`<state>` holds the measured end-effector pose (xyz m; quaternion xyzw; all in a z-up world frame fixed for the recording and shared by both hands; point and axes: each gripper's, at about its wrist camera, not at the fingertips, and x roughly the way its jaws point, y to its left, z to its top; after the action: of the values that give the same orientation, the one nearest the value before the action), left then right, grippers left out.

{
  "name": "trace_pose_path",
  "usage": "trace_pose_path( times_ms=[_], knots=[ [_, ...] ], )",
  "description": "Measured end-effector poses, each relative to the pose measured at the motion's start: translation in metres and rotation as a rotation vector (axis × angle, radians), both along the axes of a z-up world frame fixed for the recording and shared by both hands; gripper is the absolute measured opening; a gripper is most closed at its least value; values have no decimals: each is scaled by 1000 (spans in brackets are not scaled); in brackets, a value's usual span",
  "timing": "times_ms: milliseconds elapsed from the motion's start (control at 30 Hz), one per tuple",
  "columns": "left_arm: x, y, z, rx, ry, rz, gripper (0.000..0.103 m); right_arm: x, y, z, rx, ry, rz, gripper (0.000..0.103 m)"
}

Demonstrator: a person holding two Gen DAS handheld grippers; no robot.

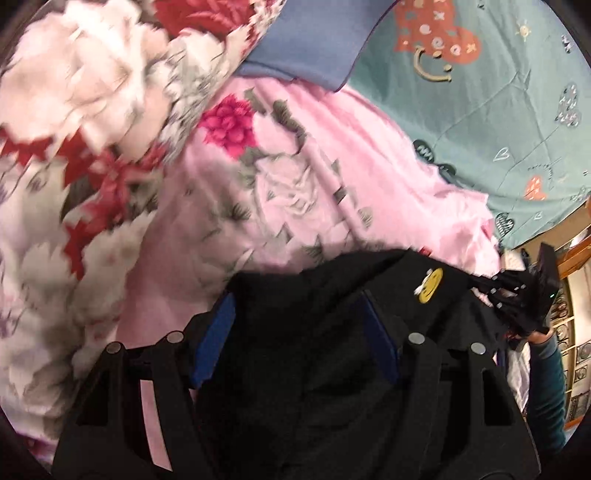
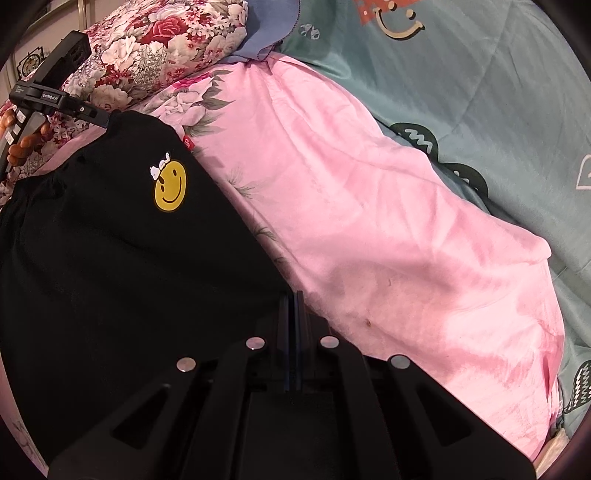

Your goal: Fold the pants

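Black pants [image 2: 110,258] with a yellow smiley patch [image 2: 170,187] lie spread on a pink floral blanket [image 2: 369,206]. My right gripper [image 2: 294,297] is shut at the pants' taut right edge, with the cloth pinched between its pads. In the left wrist view the same pants [image 1: 303,369] lie under my left gripper [image 1: 299,321], which stands open with its blue pads [image 1: 218,325] apart over the cloth. The left gripper [image 2: 94,115] also appears at the pants' far corner, tips just off the fabric. At the right edge of the left wrist view, a hand holds the right gripper [image 1: 498,291].
A red and white floral pillow [image 2: 155,48] lies at the back left, with a blue cloth [image 2: 269,29] beside it. A teal quilt with smiley prints [image 2: 461,92] covers the right side. Shelves [image 1: 576,332] stand beyond the bed's edge.
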<state>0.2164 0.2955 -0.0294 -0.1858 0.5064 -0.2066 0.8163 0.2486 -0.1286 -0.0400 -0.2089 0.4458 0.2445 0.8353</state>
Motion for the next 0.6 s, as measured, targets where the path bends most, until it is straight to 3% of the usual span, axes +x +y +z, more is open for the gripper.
trace_pose_path(
  times_ms=[200, 300, 367, 467, 533, 600],
  knots=[
    [8, -4, -3, -61, 45, 11, 68, -2, -1, 0, -1, 3, 0, 2],
    [4, 3, -4, -110, 62, 28, 61, -3, -2, 1, 3, 3, 1, 2],
    [4, 5, -7, -92, 84, 32, 52, -3, -2, 0, 7, 2, -2, 2],
    [9, 10, -19, -116, 140, 63, 49, -3, -1, 1, 9, 1, -2, 2],
    [9, 11, -20, -130, 120, 71, 47, -3, -1, 1, 12, 3, -1, 2],
    [8, 8, -18, -113, 94, 63, 36, -4, -2, 1, 10, 3, -3, 2]
  ],
)
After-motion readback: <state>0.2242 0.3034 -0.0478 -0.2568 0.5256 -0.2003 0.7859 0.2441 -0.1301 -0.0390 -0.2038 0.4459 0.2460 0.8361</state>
